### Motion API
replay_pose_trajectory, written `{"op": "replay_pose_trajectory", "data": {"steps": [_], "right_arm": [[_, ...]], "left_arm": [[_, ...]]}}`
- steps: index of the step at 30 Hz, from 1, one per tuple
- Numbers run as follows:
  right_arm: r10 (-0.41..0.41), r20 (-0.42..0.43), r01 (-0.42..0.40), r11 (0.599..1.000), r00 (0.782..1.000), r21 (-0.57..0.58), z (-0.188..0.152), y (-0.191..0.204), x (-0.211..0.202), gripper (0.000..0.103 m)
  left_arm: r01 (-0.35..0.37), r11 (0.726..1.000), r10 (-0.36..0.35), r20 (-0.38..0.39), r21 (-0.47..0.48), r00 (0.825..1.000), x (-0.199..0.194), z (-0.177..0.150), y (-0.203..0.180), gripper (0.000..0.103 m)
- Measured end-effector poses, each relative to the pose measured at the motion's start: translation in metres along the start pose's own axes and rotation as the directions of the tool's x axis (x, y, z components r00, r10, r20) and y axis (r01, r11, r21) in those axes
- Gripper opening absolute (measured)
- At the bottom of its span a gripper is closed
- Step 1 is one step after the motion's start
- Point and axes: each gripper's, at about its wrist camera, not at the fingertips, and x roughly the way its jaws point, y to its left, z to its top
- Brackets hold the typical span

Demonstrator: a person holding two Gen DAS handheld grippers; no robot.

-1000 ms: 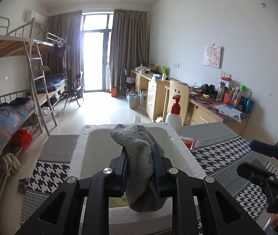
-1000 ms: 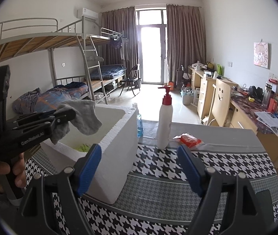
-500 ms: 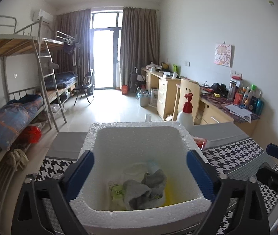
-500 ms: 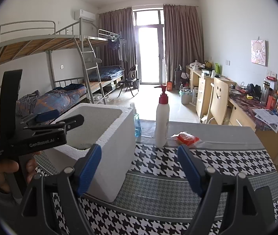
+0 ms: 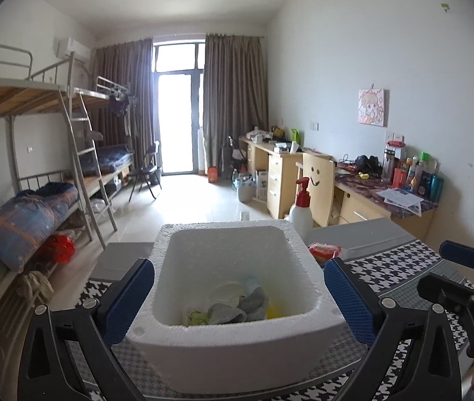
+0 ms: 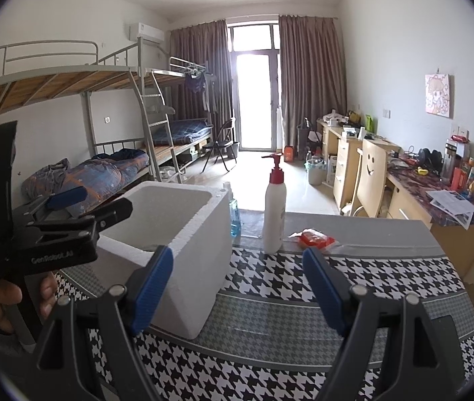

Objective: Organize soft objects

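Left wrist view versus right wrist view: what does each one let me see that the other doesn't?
Only the left wrist view looks down into the foam box, showing the grey sock lying among other small items at its bottom. Only the right wrist view shows the hand gripping the left tool and a blue bottle behind the box. Both share the box, the pump bottle, the red packet and the houndstooth cloth.
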Motion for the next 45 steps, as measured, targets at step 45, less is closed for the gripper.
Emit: {"op": "replay_pose_trajectory", "data": {"steps": [45], "right_arm": [[-0.011,0.142,0.01,1.0,0.99,0.005,-0.033,0.035,-0.088,0.102]], "left_arm": [[0.004,1.0,-0.003,0.135,-0.009,0.991,-0.117,-0.037,-0.013,0.102]]}}
